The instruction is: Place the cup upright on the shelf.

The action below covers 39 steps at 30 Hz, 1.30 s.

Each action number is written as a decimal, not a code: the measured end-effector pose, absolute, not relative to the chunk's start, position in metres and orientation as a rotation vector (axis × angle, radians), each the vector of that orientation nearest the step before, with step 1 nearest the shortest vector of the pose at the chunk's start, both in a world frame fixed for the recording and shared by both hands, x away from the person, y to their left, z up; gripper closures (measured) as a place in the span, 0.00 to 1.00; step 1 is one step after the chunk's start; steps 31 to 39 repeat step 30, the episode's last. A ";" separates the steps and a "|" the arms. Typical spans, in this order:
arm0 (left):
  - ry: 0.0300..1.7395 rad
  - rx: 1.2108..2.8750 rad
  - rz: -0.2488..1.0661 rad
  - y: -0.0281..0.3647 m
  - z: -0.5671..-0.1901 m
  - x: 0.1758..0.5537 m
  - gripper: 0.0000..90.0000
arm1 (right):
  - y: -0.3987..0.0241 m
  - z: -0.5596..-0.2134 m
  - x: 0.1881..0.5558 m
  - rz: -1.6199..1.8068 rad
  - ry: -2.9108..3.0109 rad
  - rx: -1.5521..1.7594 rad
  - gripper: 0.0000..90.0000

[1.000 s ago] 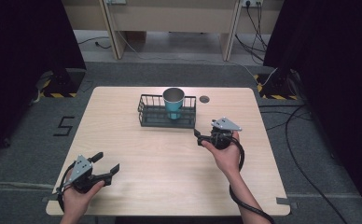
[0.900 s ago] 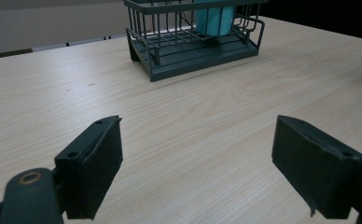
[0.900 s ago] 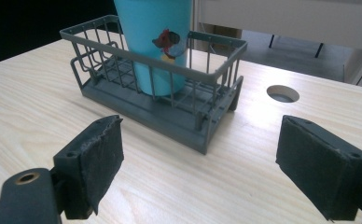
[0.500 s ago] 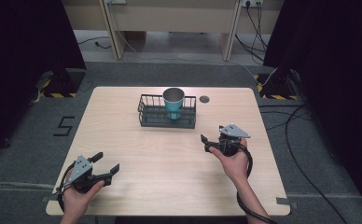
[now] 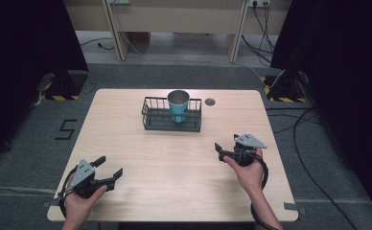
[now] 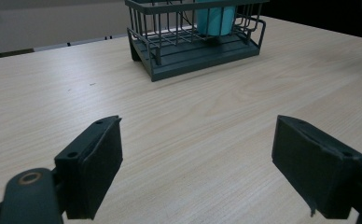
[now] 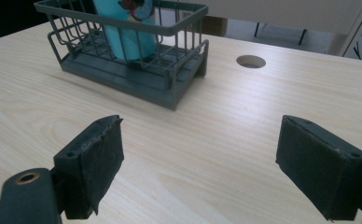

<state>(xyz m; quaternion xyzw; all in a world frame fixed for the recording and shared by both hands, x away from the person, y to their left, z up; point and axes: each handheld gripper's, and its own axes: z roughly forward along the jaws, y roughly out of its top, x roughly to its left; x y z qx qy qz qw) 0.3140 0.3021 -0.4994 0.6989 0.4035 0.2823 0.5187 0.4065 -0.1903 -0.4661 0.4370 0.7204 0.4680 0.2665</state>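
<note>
On the table, cup (image 5: pixel 178 105): upright in the wire basket (image 5: pixel 157 121), well apart from both grippers.
Right gripper (image 5: pixel 220 150): jaws spread, empty.
Left gripper (image 5: pixel 109 167): jaws spread, empty.

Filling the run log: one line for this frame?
left tool: open, empty | right tool: open, empty | cup: upright in basket | table

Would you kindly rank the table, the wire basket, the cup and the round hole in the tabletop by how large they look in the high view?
1. Table
2. Basket
3. Cup, standing inside the basket
4. Hole, clearly the smallest

All sit at a similar distance from the camera, so the order is safe.
</note>
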 end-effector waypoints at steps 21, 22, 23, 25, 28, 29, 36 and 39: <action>0.971 1.683 0.681 0.302 -0.500 0.314 0.17 | -0.233 -0.491 0.379 1.233 1.892 1.244 0.18; 0.971 1.683 0.681 0.302 -0.500 0.314 0.17 | -0.234 -0.492 0.378 1.235 1.890 1.248 0.18; 0.972 1.682 0.681 0.302 -0.500 0.314 0.17 | -0.235 -0.493 0.376 1.236 1.888 1.250 0.18; 0.972 1.683 0.682 0.301 -0.500 0.314 0.17 | -0.236 -0.496 0.375 1.242 1.884 1.251 0.18; 0.972 1.685 0.682 0.301 -0.499 0.314 0.17 | -0.234 -0.497 0.374 1.253 1.885 1.251 0.18; 0.971 1.684 0.682 0.301 -0.499 0.315 0.17 | -0.233 -0.497 0.374 1.261 1.885 1.249 0.18; 0.971 1.683 0.683 0.301 -0.499 0.315 0.17 | -0.232 -0.497 0.375 1.270 1.888 1.240 0.18; 0.971 1.683 0.683 0.301 -0.499 0.315 0.17 | -0.232 -0.497 0.375 1.270 1.888 1.240 0.18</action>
